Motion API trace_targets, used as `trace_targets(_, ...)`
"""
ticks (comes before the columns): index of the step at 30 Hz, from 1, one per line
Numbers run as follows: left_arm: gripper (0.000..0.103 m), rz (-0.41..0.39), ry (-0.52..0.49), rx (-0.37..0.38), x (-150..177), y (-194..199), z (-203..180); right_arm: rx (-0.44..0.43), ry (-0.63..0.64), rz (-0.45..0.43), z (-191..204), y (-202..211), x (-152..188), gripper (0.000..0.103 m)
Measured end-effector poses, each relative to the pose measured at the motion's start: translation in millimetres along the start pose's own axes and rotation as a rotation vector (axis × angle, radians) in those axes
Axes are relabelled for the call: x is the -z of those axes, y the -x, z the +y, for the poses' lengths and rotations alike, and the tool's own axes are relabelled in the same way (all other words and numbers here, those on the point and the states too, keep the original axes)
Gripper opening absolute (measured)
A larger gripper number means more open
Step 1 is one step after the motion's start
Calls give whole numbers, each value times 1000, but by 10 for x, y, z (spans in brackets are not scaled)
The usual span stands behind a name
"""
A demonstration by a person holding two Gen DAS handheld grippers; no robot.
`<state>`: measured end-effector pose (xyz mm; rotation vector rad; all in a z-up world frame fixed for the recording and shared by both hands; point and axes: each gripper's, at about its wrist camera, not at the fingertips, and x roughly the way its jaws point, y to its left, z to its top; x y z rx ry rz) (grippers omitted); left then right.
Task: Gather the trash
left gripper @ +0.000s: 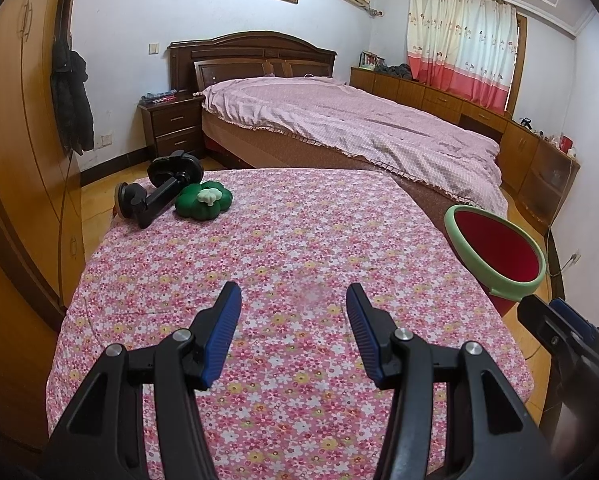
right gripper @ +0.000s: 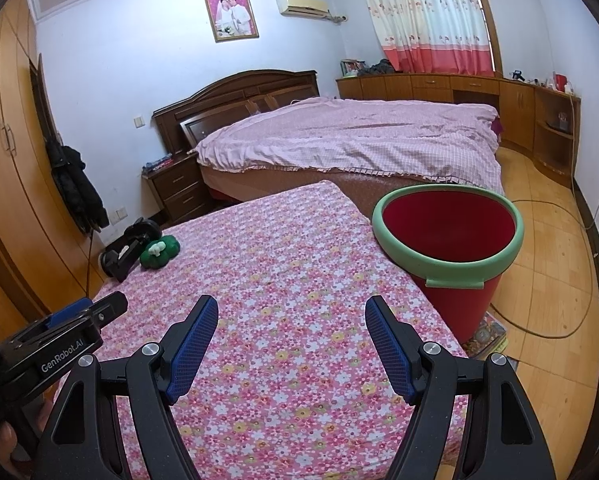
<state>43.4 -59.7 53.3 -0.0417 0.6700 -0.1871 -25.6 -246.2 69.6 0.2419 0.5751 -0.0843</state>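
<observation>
Both grippers hung over the table's near edge with jaws spread wide and nothing between them: the left gripper (left gripper: pixel 294 334) and the right gripper (right gripper: pixel 291 344). The bin (right gripper: pixel 447 236), red with a green rim, stood just off the table's right edge. At the far left corner lay a black holder (left gripper: pixel 159 192) touching a green cushion (left gripper: pixel 203 200). The cushion looked soft and light, best pinched at a lobe; the holder looked rigid, its arm the easiest grip

Tabletop (right gripper: pixel 283 320) under matt floral cloth. Bin (right gripper: pixel 459 288) right of the gripper: smooth red plastic, matt green rim. Floor (right gripper: pixel 551 280): glossy wood.
</observation>
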Motion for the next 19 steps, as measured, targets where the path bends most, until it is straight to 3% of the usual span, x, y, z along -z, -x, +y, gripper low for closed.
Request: trace_targets(19, 55, -3, -1, -5, 14, 14, 20, 7, -2, -7, 0, 30, 10, 77)
